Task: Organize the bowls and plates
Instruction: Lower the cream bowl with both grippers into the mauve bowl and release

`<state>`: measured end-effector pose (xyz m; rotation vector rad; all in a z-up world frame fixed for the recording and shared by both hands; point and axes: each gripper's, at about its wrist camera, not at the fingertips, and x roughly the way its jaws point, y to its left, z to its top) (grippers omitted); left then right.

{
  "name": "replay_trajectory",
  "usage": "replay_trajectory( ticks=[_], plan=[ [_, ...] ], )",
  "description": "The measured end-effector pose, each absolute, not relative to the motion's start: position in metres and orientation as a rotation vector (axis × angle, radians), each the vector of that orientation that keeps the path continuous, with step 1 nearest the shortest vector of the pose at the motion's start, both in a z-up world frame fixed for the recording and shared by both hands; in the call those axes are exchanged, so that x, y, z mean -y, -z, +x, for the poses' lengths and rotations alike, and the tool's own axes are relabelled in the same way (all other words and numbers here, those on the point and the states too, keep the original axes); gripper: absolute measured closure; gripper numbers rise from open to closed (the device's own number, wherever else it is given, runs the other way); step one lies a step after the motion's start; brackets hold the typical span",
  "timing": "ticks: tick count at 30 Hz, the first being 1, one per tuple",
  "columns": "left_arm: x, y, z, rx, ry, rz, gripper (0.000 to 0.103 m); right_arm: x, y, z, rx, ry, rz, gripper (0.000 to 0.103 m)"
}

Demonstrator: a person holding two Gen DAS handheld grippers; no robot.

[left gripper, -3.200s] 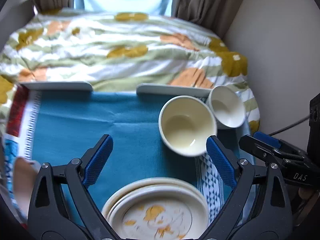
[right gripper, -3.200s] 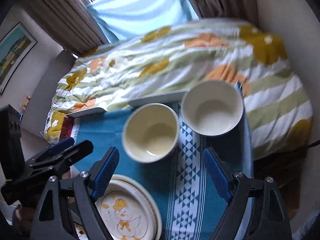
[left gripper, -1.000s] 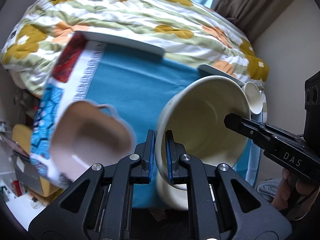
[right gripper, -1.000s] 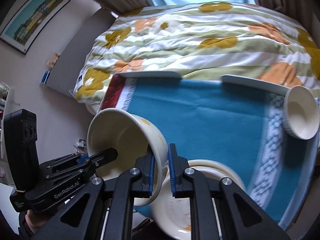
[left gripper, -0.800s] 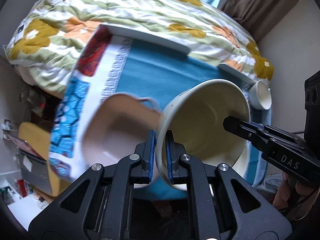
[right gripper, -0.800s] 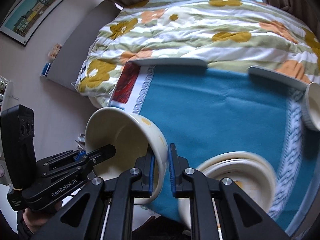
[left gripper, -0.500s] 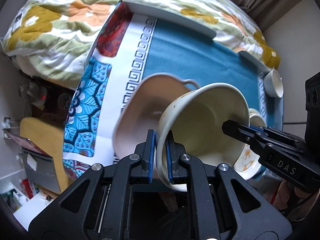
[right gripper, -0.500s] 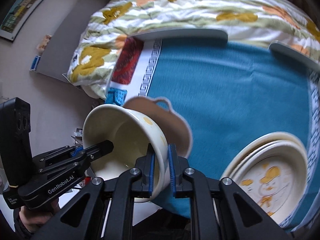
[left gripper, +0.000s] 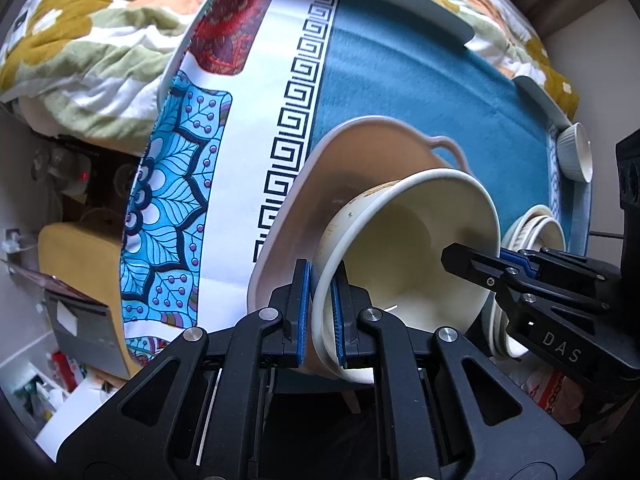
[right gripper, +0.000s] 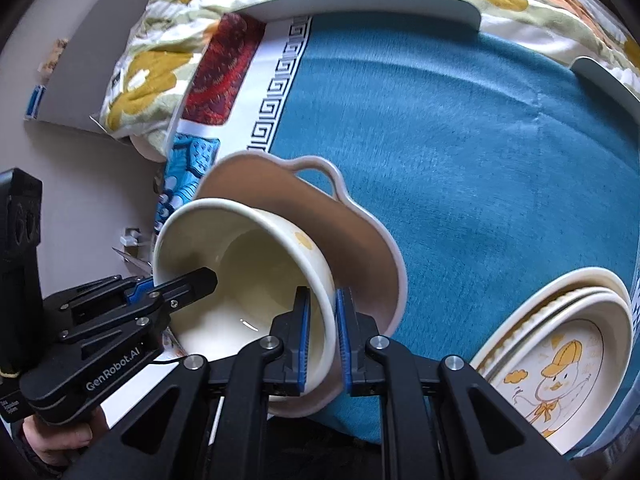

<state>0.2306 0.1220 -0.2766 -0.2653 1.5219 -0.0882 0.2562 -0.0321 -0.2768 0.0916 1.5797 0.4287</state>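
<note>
While tipped over the pink handled dish (left gripper: 352,184), cream bowl (left gripper: 416,248) gripped at opposite rims: left tongs (left gripper: 320,312) clenched on one, right tongs (right gripper: 322,340) on the other. Beside, stacked plates (right gripper: 560,344); farther off, small white bowl (left gripper: 576,152); beneath, blue cloth (right gripper: 460,140).

Bowl (left gripper: 416,248): cream, with a yellow spot on its outer wall. Dish (right gripper: 352,240) beneath it: pale pinkish-beige. Plates (right gripper: 560,360): cream, the top one printed with a yellow-capped duck in an orange bow. Ramekin (left gripper: 576,152): white. Cloth (right gripper: 460,140): teal field, white border with a black Greek-key band, red floral panel, and blue leaf panels outlined in black. Quilt (left gripper: 80,28): white with olive stripes and mustard and orange flowers. Gripper pads (left gripper: 304,312): blue on black frames.
</note>
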Motion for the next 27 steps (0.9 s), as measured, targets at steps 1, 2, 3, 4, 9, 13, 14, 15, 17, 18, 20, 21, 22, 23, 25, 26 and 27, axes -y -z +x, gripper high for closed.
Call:
replay_trajectory(
  ticks=[1, 2, 3, 4, 9, 13, 14, 15, 17, 18, 20, 21, 22, 23, 25, 26, 27],
  plan=[
    [-0.122, 0.278, 0.231, -1.526, 0.087, -0.266, 0.094, 0.031, 0.279, 0.257, -1.585, -0.427, 0.083, 0.091],
    [-0.122, 0.28, 0.232, -1.53, 0.087, -0.269, 0.094, 0.029, 0.282, 0.258, -1.595, -0.423, 0.067, 0.091],
    [-0.122, 0.282, 0.233, -1.532, 0.085, -0.268, 0.094, 0.028, 0.285, 0.259, -1.601, -0.419, 0.058, 0.091],
    [-0.121, 0.284, 0.234, -1.537, 0.082, -0.264, 0.094, 0.029, 0.287, 0.259, -1.604, -0.421, 0.056, 0.091],
    [-0.116, 0.292, 0.237, -1.558, 0.071, -0.233, 0.094, 0.027, 0.295, 0.261, -1.633, -0.424, 0.047, 0.091],
    [-0.11, 0.293, 0.239, -1.554, 0.048, -0.197, 0.094, 0.028, 0.297, 0.263, -1.633, -0.425, 0.064, 0.091],
    [-0.11, 0.293, 0.239, -1.557, 0.045, -0.203, 0.094, 0.029, 0.297, 0.264, -1.635, -0.425, 0.067, 0.091],
    [-0.11, 0.293, 0.239, -1.561, 0.042, -0.21, 0.094, 0.029, 0.296, 0.265, -1.633, -0.424, 0.071, 0.091],
    [-0.112, 0.293, 0.239, -1.564, 0.042, -0.22, 0.094, 0.031, 0.294, 0.265, -1.628, -0.423, 0.074, 0.091],
    [-0.112, 0.292, 0.239, -1.561, 0.039, -0.219, 0.094, 0.032, 0.294, 0.265, -1.627, -0.423, 0.079, 0.091],
    [-0.113, 0.289, 0.239, -1.552, 0.03, -0.209, 0.094, 0.033, 0.291, 0.265, -1.625, -0.427, 0.089, 0.091],
    [-0.114, 0.286, 0.239, -1.546, 0.025, -0.206, 0.094, 0.032, 0.29, 0.265, -1.621, -0.43, 0.087, 0.091],
    [-0.115, 0.285, 0.24, -1.543, 0.022, -0.207, 0.094, 0.034, 0.289, 0.264, -1.619, -0.434, 0.085, 0.091],
    [-0.115, 0.283, 0.24, -1.539, 0.024, -0.213, 0.094, 0.034, 0.288, 0.263, -1.618, -0.433, 0.083, 0.091],
    [-0.116, 0.28, 0.238, -1.532, 0.019, -0.206, 0.094, 0.033, 0.288, 0.262, -1.617, -0.434, 0.084, 0.091],
    [-0.116, 0.279, 0.238, -1.53, 0.015, -0.199, 0.094, 0.033, 0.286, 0.262, -1.615, -0.436, 0.088, 0.091],
    [-0.115, 0.277, 0.237, -1.528, 0.01, -0.19, 0.094, 0.033, 0.285, 0.261, -1.611, -0.439, 0.091, 0.091]
  ],
)
